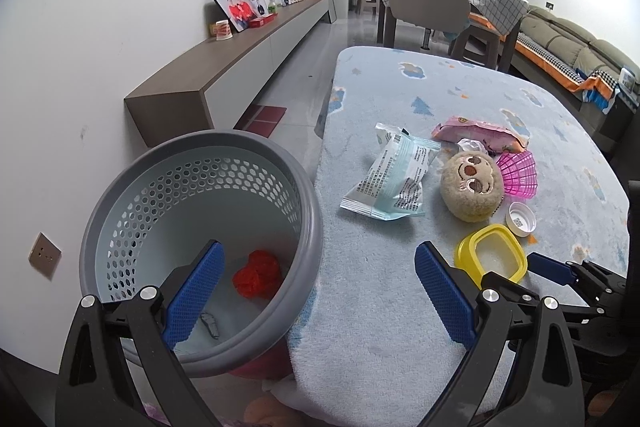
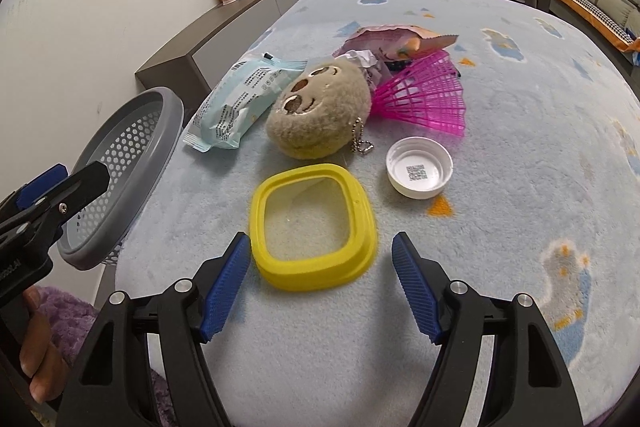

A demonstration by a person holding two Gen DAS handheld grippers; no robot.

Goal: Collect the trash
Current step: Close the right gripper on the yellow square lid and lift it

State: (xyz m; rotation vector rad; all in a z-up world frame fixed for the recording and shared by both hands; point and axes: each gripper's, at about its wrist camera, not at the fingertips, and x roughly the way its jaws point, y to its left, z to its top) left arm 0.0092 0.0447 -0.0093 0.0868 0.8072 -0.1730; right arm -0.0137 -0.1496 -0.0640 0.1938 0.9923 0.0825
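Note:
A grey perforated bin (image 1: pixel 256 347) stands at the table's left edge with red crumpled trash (image 1: pixel 256 273) inside; it also shows in the right wrist view (image 2: pixel 120 203). My left gripper (image 1: pixel 316 295) is open and empty over the bin's rim. My right gripper (image 2: pixel 320 287) is open and empty just short of a yellow plastic ring lid (image 2: pixel 312 267), which also shows in the left wrist view (image 1: pixel 468 247). Beyond lie a white bottle cap (image 2: pixel 420 171), a pale blue wrapper (image 2: pixel 236 107), a pink wrapper (image 2: pixel 384 39), crumpled foil (image 2: pixel 364 61), a pink plastic fan (image 2: pixel 424 99) and a plush toy (image 2: pixel 320 107).
The table wears a fluffy pale blue cloth (image 2: pixel 520 187). A low wall cabinet (image 1: pixel 224 67) with photo frames runs along the left. A chair (image 1: pixel 428 7), a second table and a sofa (image 1: pixel 576 47) stand behind.

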